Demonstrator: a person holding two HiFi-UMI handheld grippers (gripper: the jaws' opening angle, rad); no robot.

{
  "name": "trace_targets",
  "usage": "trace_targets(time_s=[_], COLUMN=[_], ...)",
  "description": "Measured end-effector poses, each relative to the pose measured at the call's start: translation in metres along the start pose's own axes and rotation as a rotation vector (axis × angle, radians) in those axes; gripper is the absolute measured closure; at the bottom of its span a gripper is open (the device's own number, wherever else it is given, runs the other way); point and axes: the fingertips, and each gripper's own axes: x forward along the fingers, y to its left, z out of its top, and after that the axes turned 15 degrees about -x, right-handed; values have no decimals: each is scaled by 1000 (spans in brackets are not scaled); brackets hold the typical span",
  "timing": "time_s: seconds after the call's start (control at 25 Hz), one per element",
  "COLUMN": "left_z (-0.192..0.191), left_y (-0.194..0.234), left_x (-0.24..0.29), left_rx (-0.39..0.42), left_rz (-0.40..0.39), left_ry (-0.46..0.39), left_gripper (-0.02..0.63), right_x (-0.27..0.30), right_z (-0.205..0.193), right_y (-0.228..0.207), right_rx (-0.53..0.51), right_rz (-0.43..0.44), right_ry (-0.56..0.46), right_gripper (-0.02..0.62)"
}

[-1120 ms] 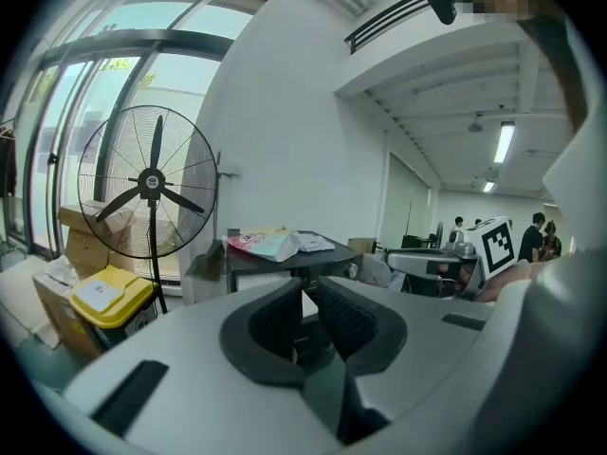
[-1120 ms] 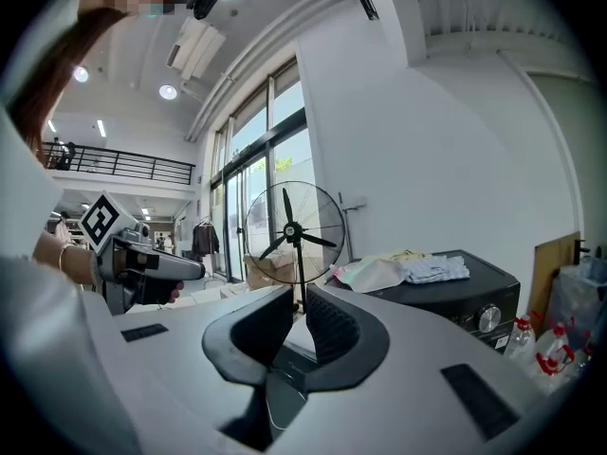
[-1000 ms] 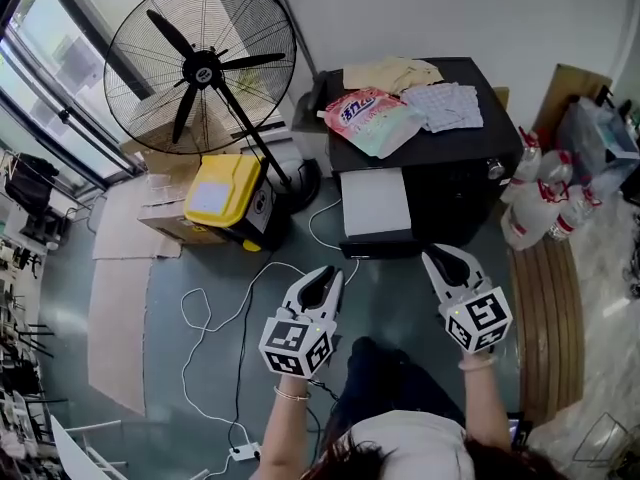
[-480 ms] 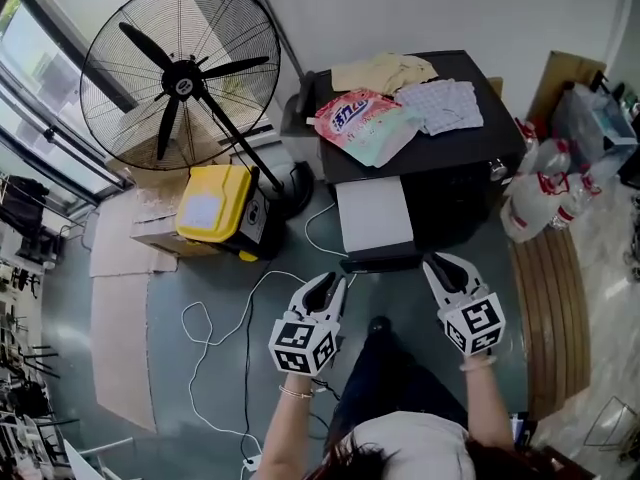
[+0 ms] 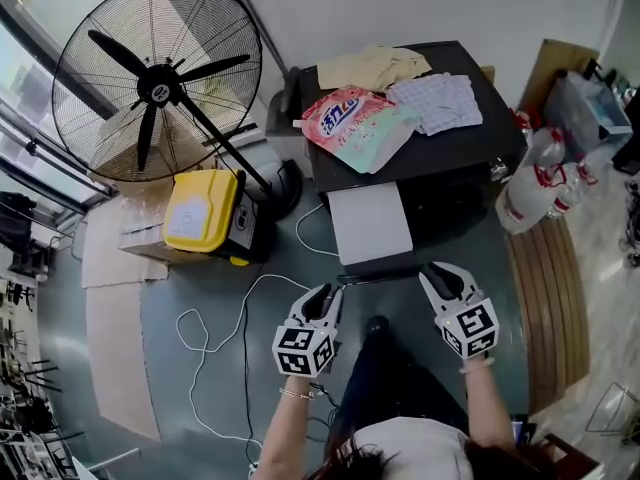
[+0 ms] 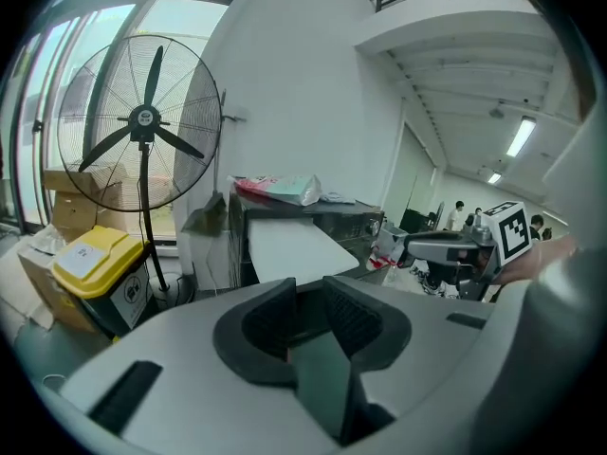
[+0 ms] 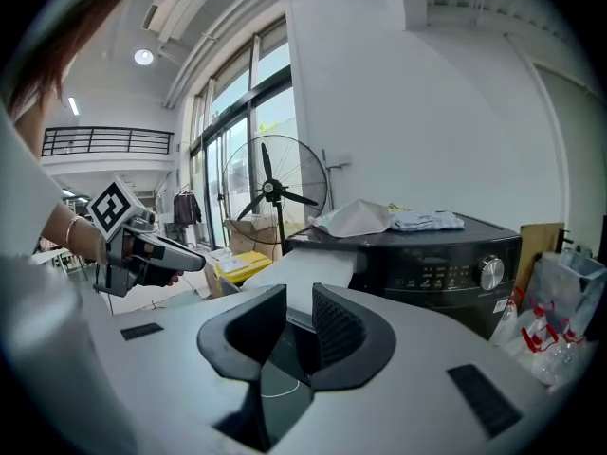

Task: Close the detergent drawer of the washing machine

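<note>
The black washing machine (image 5: 440,158) stands against the wall with its white detergent drawer (image 5: 370,223) pulled out toward me. My left gripper (image 5: 325,296) hangs just short of the drawer's front left corner, open and empty. My right gripper (image 5: 440,273) is off the drawer's front right corner, also open and empty. Both sets of jaws have just been opening, with nothing between them. In the left gripper view the drawer (image 6: 285,252) lies straight beyond my left gripper (image 6: 308,316). The right gripper view shows the drawer (image 7: 318,275) beyond my right gripper (image 7: 299,328), and the machine's control panel (image 7: 446,275).
A detergent pouch (image 5: 350,123) and folded clothes (image 5: 435,98) lie on the machine. A large standing fan (image 5: 150,78) and a yellow bin (image 5: 200,211) are at the left. White cables (image 5: 215,313) trail over the floor. Bagged bottles (image 5: 535,183) and a wooden bench (image 5: 545,308) are at the right.
Both grippers have sunk and come closer to the drawer's front edge. Their jaws stand wider apart than before. The drawer has not moved.
</note>
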Motion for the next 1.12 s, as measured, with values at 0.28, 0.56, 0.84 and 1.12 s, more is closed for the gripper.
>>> trace_targets(time_s=[0.28,0.56,0.84,1.12], left_z=[-21,-32,-44,-46], left_y=[12,24,30,31], left_x=[24,42,53,58], left_rx=[-17,-22,-25,-32], left_rz=[-10,-10,-17,-34], left_ry=[58,97,141,152], left_gripper=[489,480,480,477], right_x=[11,24,32,40], right_z=[-33,-60,-77,-81], right_y=[0,6,7,6], right_rx=[8,30,51,45], right_rz=[12,32,48,61], right_ry=[73,125,160,168], right_gripper=[485,479,477,474])
